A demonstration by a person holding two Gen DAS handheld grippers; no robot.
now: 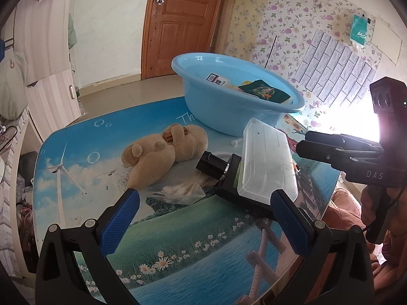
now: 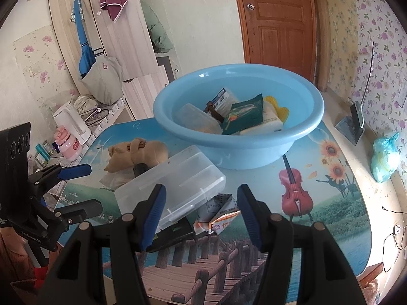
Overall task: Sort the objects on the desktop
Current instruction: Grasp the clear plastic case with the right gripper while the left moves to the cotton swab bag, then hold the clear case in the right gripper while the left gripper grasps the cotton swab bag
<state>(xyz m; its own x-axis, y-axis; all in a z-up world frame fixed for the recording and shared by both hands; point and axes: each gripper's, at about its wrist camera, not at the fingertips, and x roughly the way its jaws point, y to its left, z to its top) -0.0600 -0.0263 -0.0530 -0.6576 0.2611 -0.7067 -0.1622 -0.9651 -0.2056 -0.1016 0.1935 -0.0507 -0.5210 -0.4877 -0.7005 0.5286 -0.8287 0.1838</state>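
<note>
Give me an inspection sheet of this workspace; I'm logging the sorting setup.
Surface: table with printed scenery cover.
Job's things: blue basin holding packets; clear plastic box, plush bear and small packets on the table.
Clutter: plastic bag under the bear.
Grippers: left claw open, empty; right claw open, empty.
Cables: cords by the kettle.
Surroundings: wooden door, floral wallpaper.

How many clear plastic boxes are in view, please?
2: one clear box on the table, resting on a black item; another inside the blue basin. More may be hidden there.
</note>
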